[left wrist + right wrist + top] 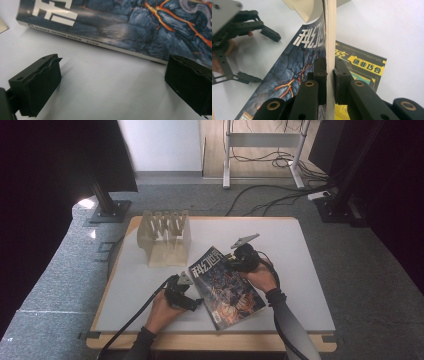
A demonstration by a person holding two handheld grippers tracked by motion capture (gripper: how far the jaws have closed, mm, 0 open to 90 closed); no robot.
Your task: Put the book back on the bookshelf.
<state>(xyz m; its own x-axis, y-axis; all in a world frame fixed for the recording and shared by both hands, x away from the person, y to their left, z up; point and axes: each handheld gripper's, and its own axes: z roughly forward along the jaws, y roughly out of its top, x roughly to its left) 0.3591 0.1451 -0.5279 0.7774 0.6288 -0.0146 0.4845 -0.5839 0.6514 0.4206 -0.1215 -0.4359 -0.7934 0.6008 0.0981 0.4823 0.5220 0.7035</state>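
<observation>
Two black two-jaw grippers work at a pale grey table (300, 270) with a light wooden edge, where a thick magazine (227, 287) with a dark blue cover veined in orange and white characters lies near the front middle, below a pale beige slotted rack (165, 237). In the right gripper view the right gripper (330, 72) is clamped on the magazine's raised edge, one jaw on each side of the cream page block, with a yellow and black page showing beneath. The left gripper (112, 82) rests on the tabletop just beside the magazine's spine, its jaws spread wide and holding nothing.
</observation>
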